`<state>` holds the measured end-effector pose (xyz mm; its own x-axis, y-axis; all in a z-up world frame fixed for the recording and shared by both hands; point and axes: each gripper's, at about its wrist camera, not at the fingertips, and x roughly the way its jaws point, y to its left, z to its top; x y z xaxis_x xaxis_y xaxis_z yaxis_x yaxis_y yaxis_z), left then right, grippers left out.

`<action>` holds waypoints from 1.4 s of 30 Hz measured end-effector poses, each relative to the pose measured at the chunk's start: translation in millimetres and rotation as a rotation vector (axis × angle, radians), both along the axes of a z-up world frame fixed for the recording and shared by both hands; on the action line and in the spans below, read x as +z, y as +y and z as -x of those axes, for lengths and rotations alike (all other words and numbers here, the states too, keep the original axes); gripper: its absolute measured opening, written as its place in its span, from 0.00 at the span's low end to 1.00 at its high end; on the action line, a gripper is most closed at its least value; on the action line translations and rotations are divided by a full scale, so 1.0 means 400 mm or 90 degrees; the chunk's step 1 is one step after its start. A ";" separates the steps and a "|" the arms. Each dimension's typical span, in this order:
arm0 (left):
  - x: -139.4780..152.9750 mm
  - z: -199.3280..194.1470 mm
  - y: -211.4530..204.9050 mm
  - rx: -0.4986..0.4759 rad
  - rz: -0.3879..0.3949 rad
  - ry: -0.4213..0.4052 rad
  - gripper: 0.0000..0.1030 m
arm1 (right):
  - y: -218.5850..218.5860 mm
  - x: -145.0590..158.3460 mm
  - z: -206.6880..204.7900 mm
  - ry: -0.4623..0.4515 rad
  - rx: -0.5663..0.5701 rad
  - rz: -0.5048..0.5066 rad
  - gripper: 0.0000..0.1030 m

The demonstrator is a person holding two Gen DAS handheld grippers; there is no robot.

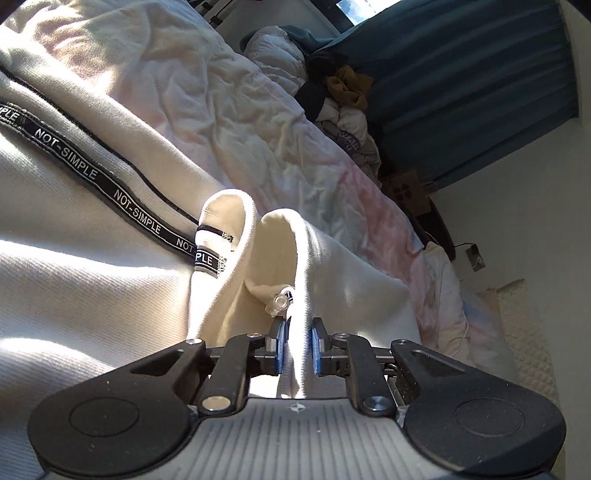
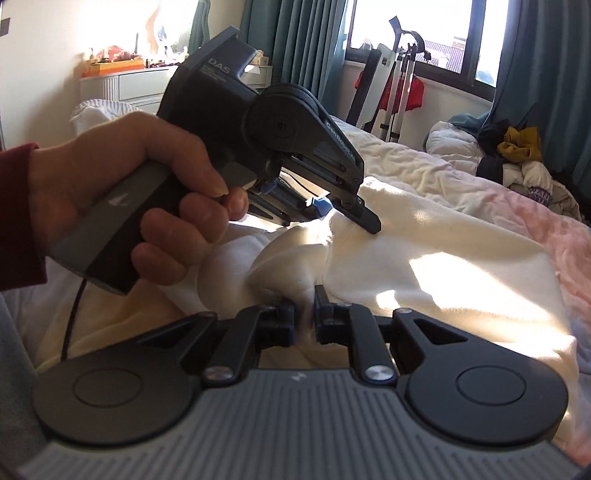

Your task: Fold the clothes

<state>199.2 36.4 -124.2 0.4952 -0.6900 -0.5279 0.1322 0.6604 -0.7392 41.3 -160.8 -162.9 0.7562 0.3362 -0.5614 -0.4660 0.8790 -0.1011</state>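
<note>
Cream garment (image 1: 92,288) lay on bed (image 1: 258,110); left gripper (image 1: 297,343) and right gripper (image 2: 304,317) each pinched its fabric.

Pretty bright overall, sun pouring in through the window (image 2: 410,33) and blowing out patches on the cream garment (image 2: 443,266). Hard shadows beside them. Heavy fisheye bending at the edges, slight softness up close.
</note>
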 end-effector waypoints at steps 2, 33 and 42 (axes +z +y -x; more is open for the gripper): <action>0.006 0.003 0.008 0.006 0.010 -0.002 0.20 | -0.003 -0.003 -0.005 0.006 -0.001 -0.010 0.14; 0.225 0.417 0.556 0.385 0.009 -0.058 1.00 | -0.141 0.109 0.032 -0.026 -0.075 -0.199 0.67; 0.211 0.407 0.561 0.423 -0.018 -0.051 1.00 | -0.193 -0.034 -0.124 0.024 -0.256 -0.127 0.67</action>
